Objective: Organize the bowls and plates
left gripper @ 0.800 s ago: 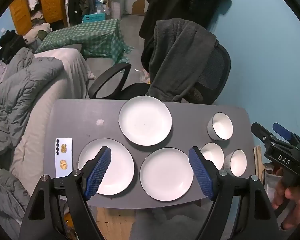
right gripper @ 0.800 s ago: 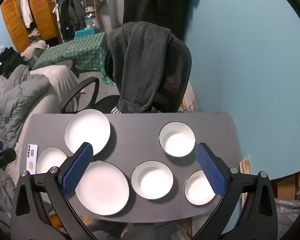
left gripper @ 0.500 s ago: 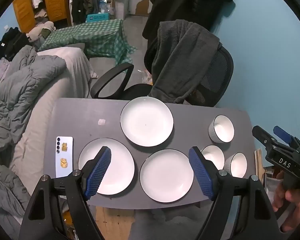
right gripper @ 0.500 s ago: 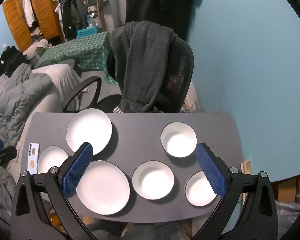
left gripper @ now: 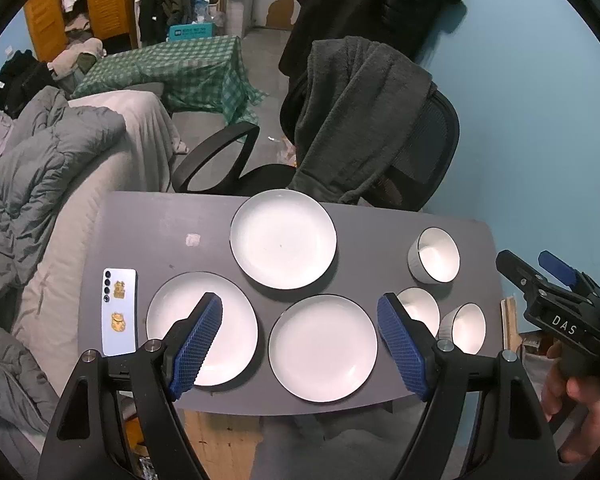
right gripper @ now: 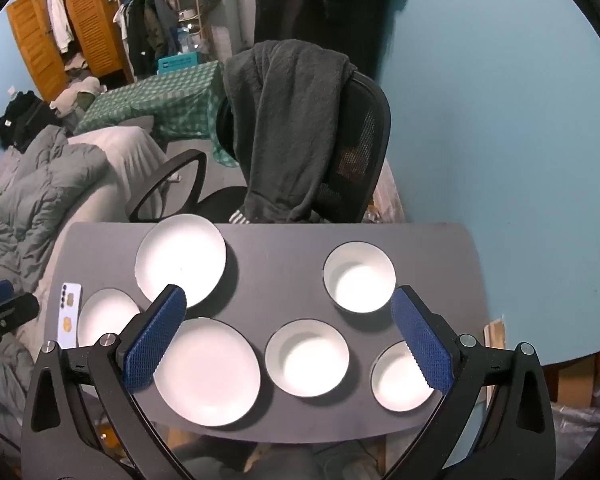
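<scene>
Three white plates lie on the grey table (left gripper: 152, 220): a far plate (left gripper: 283, 238), a near left plate (left gripper: 236, 328) and a near middle plate (left gripper: 323, 347). Three white bowls stand on the right: a far bowl (left gripper: 434, 254), a middle bowl (left gripper: 420, 308) and a near right bowl (left gripper: 462, 328). My left gripper (left gripper: 300, 344) is open and empty, high above the near plates. My right gripper (right gripper: 290, 340) is open and empty, above the middle bowl (right gripper: 306, 358), with the far bowl (right gripper: 359, 277) and near right bowl (right gripper: 396, 380) close by. The right gripper also shows in the left wrist view (left gripper: 540, 280).
A white phone (left gripper: 119, 310) lies at the table's left edge. An office chair (left gripper: 380, 152) with a dark garment stands behind the table. A bed with a grey duvet (left gripper: 40, 184) is on the left. A blue wall (right gripper: 500, 140) runs along the right.
Both grippers have risen and drawn back slightly; the table sits a little lower in both views. Nothing on the table has moved.
</scene>
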The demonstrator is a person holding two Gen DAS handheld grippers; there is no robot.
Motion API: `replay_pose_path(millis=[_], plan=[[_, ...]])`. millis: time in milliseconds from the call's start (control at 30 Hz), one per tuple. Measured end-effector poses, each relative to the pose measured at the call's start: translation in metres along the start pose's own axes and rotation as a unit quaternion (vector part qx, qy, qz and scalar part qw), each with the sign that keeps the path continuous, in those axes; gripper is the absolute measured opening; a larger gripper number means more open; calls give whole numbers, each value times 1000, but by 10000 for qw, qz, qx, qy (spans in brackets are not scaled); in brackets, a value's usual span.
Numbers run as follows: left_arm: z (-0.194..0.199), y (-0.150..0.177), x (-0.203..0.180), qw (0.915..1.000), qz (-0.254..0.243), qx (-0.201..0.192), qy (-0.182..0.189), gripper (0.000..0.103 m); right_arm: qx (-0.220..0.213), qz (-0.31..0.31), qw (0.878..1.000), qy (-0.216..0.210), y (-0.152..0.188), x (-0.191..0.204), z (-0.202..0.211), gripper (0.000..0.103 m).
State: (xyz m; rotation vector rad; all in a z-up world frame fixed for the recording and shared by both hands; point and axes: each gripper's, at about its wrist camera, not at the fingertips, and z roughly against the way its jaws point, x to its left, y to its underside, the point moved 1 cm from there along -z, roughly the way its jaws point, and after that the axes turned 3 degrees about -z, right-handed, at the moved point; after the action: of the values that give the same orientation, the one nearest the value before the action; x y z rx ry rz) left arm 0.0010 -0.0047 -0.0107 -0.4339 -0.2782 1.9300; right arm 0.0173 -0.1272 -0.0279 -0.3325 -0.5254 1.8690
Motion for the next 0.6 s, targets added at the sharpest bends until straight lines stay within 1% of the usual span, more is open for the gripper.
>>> replay_pose_path(millis=[600], plan=[[0, 2, -9, 9999, -7, 42, 115, 81, 19, 23, 10000, -8, 3, -1, 0, 100]])
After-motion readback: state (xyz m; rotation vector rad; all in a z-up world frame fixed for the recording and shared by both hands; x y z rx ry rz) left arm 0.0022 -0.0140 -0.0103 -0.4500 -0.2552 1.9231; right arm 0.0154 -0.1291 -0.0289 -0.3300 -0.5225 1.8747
